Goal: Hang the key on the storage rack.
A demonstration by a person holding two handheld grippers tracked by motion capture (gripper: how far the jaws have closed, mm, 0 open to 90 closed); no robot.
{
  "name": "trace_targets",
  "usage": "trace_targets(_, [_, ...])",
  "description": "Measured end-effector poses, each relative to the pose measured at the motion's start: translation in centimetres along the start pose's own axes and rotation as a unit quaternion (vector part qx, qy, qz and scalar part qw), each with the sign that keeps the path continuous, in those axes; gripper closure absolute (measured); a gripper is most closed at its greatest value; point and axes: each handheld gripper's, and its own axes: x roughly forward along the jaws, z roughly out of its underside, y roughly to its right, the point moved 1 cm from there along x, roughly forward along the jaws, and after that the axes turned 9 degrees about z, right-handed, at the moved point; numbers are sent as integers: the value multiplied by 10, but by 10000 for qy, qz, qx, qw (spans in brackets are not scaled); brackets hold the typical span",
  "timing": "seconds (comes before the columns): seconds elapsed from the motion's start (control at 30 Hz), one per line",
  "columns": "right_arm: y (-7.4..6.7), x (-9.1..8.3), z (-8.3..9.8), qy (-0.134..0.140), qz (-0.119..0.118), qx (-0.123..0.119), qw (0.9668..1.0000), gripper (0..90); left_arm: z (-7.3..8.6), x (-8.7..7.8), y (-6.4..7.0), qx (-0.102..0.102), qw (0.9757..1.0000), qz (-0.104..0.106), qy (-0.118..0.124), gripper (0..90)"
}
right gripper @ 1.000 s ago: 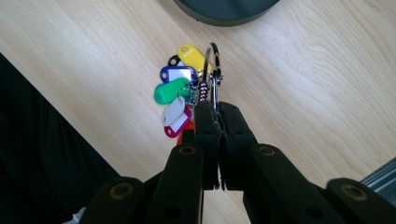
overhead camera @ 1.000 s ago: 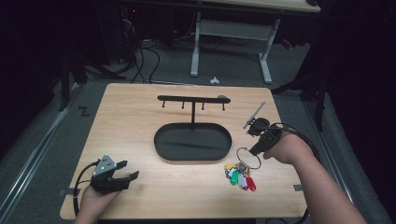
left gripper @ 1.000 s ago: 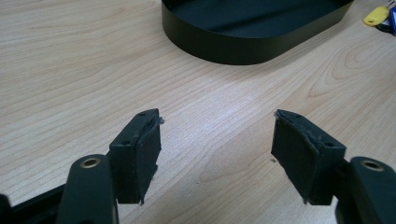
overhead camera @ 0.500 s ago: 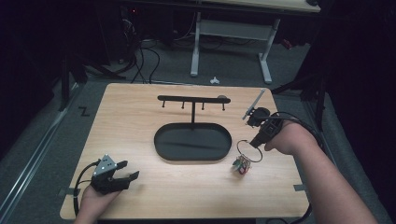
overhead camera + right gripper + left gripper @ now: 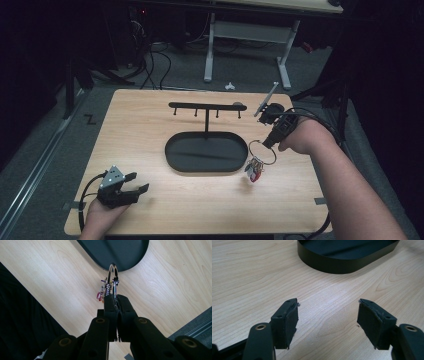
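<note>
One key ring hangs from the right tongs, a large silver loop with a small bunch of coloured tags dangling below it, red and white among them. The right tongs are clamped on the top of the loop, jaws pressed together with the metal between them; in the right gripper view the ring stands edge-on, running straight out from the jaw tips, with the tags trailing off to one side. The bunch is held clear above the wooden counter, just beside the right end of the black oval tray.

One black stand rises from that tray, a post carrying a horizontal bar with four short pegs pointing down; the bar runs left to right across the counter.

One left tongs rests near the front left corner of the counter, held in a hand, jaws spread wide with nothing between them. In the left gripper view they point toward the tray.

No writing can be read anywhere.
</note>
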Motion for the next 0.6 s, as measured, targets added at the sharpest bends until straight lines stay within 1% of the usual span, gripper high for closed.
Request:
trace_targets(0.03, [-1, -1, -2, -15, 7, 31, 10000, 876, 0, 0, 0, 3, 10000, 0, -3, 335])
trace_targets(0.07, [0, -3, -6, 31, 5, -56, 10000, 875, 0, 0, 0, 8, 10000, 8, -12, 335])
trace_targets(0.17, [0, -4, -8, 31, 10, -23, 10000, 876, 0, 0, 0, 6, 10000, 12, -20, 335])
trace_targets(0.2, [1, -4, -9, 46, 8, -62, 10000, 875, 0, 0, 0, 7, 10000, 12, -17, 335])
trace_targets(0.3, [1, -6, -14, 9, 23, -44, 10000, 876, 0, 0, 0, 1, 10000, 15, -11, 335])
trace_targets(0.37, [1, -6, -17, 2, 35, -92, 10000, 876, 0, 0, 0, -3, 10000, 22, -15, 335])
trace_targets(0.47, [0, -8, -21, -25, 38, -96, 9999, 876, 0, 0, 0, -5, 10000, 25, -15, 335])
trace_targets(0.6, [0, -11, -25, -5, 78, -119, 9999, 876, 0, -1, 0, -8, 10000, 34, -28, 335])
